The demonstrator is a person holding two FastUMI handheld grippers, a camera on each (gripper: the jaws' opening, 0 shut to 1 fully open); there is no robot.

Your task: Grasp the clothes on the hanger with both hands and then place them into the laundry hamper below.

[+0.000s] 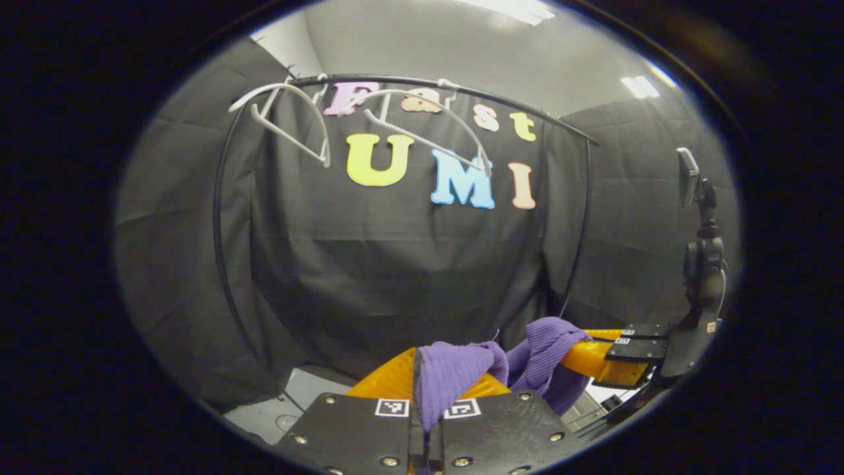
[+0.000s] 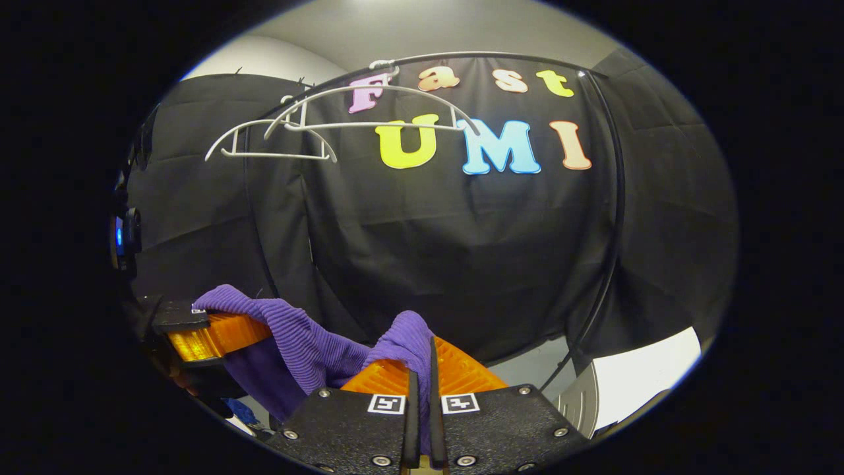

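A purple ribbed garment [image 1: 461,373] hangs stretched between my two grippers, below the rail and off the hangers. My left gripper [image 1: 422,382] is shut on one bunched end of it at the bottom of the left gripper view. Farther right there, my right gripper [image 1: 593,359] holds the other end. In the right gripper view the right gripper [image 2: 422,363] is shut on a fold of the garment [image 2: 303,346], and the left gripper [image 2: 214,333] pinches the cloth at the left. Two bare white hangers [image 1: 293,122] [image 1: 428,125] hang on the black rail [image 1: 501,99]; in the right gripper view they [image 2: 270,142] [image 2: 369,112] hang at upper left.
The rail's black side posts [image 1: 221,218] [image 2: 616,198] curve down on both sides. A camera on a black stand [image 1: 702,257] rises at the right. A device with a blue light [image 2: 122,237] sits at the left edge. A white, round-edged object [image 2: 626,382] lies low right.
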